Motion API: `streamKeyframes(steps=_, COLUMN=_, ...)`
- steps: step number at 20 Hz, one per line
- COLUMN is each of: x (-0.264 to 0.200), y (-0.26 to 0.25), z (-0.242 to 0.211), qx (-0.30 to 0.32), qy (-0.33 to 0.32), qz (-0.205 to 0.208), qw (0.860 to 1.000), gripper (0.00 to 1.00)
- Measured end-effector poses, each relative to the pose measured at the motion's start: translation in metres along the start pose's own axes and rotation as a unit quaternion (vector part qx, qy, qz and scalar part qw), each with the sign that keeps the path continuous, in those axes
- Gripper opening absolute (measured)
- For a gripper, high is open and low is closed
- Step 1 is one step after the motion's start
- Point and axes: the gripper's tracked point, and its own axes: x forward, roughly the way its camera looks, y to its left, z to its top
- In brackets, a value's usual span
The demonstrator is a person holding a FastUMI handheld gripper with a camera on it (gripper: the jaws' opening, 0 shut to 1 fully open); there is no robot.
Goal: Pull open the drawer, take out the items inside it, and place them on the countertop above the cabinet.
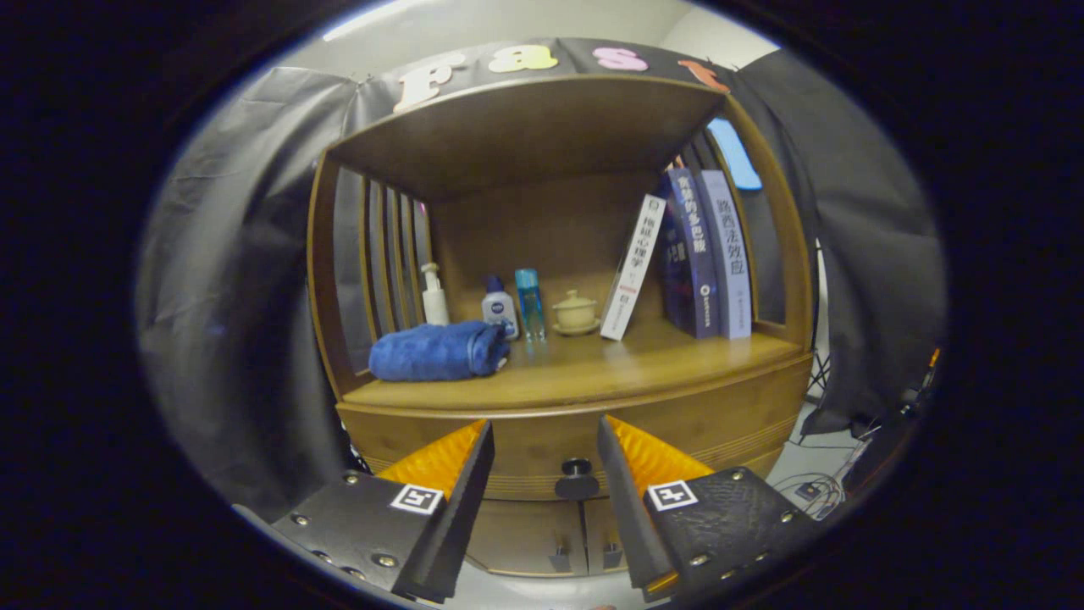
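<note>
A wooden cabinet stands ahead, its drawer (pixel 728 428) shut below the countertop (pixel 593 368). A dark round knob (pixel 577 477) sits on the drawer front. My gripper (pixel 544 434) is open, its two fingers spread to either side of the knob and still short of it, with nothing between them. The inside of the drawer is hidden.
On the countertop lie a rolled blue towel (pixel 436 352), a white pump bottle (pixel 434 296), a small white bottle (pixel 500 309), a blue bottle (pixel 530 303), a lidded cup (pixel 575 312) and several leaning books (pixel 703 254). Two small doors (pixel 555 538) sit below the drawer. Cables (pixel 817 491) lie on the floor at right.
</note>
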Motion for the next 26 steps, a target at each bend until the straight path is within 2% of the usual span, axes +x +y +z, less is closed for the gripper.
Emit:
streamKeyframes(steps=8, x=0.047, y=-0.012, z=-0.059, qx=-0.005, qy=0.083, qz=-0.008, qw=0.996, gripper=0.73)
streamKeyframes(steps=13, x=0.059, y=-0.015, z=-0.061, qx=-0.004, qy=0.092, qz=-0.015, qw=0.996, gripper=0.7)
streamKeyframes(steps=15, x=0.068, y=-0.022, z=-0.064, qx=-0.005, qy=0.085, qz=-0.031, qw=0.996, gripper=0.7)
streamKeyframes(steps=17, x=0.064, y=-0.023, z=-0.06, qx=0.001, qy=0.084, qz=-0.025, qw=0.996, gripper=0.41)
streamKeyframes(steps=20, x=0.061, y=-0.022, z=-0.061, qx=0.006, qy=0.085, qz=-0.026, qw=0.996, gripper=0.36)
streamKeyframes(steps=21, x=0.06, y=-0.022, z=-0.062, qx=0.009, qy=0.088, qz=-0.029, qw=0.996, gripper=0.28)
streamKeyframes(steps=26, x=0.048, y=-0.022, z=-0.06, qx=0.02, qy=0.09, qz=-0.038, qw=0.995, gripper=0.28)
